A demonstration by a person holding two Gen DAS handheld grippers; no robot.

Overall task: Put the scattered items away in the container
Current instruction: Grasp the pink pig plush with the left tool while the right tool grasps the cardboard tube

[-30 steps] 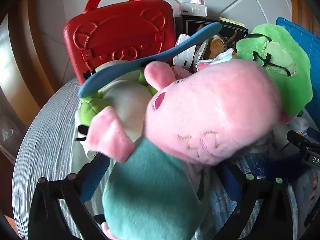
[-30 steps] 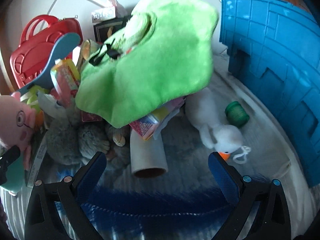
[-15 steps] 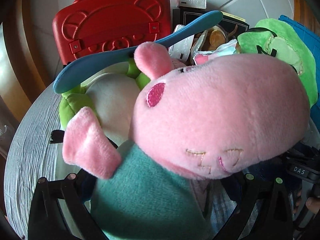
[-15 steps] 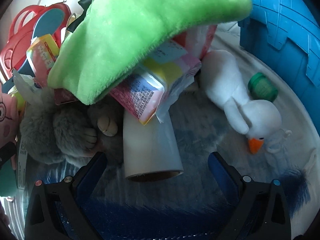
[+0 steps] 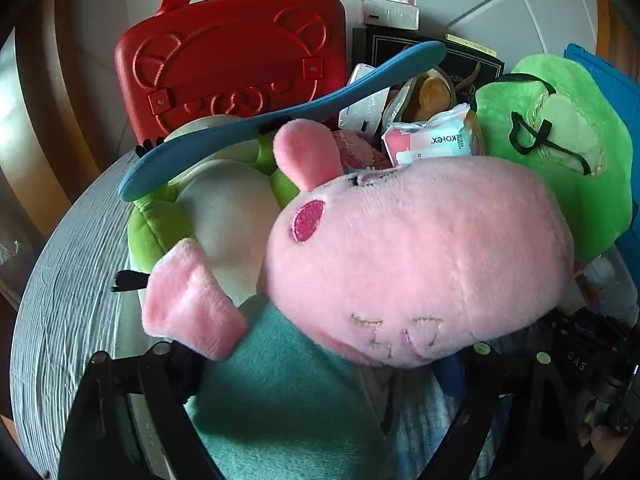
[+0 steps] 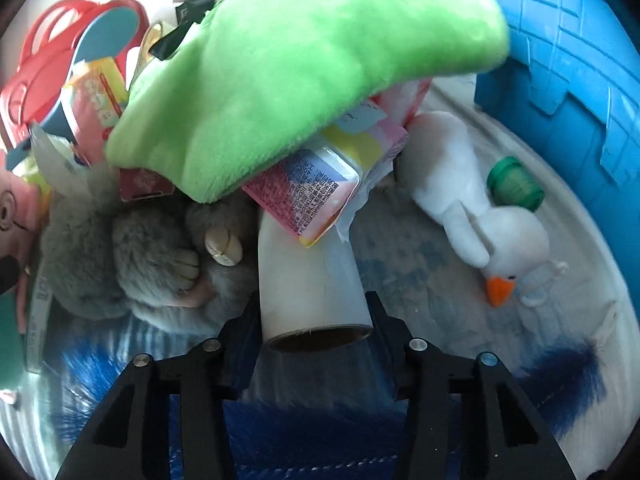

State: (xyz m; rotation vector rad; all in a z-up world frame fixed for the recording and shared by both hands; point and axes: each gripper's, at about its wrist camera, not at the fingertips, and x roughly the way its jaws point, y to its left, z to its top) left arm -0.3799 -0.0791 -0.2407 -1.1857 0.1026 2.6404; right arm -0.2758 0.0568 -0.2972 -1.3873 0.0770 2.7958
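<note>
Right wrist: roll (image 6: 312, 280) between closing claw (image 6: 314, 344).

The right gripper (image 6: 314, 320) sits lower and nearer the pile than a second ago. Its jaws, wide apart before, are closing, and the white roll (image 6: 308, 280) that lay ahead at 12 o'clock is now between them, the pads at its sides.

In the left wrist view the pink pig plush (image 5: 400, 248) looms larger. The left gripper (image 5: 324, 364), fully spread earlier, is closing, with the plush's teal body between its jaws; whether the pads press is unclear.
</note>
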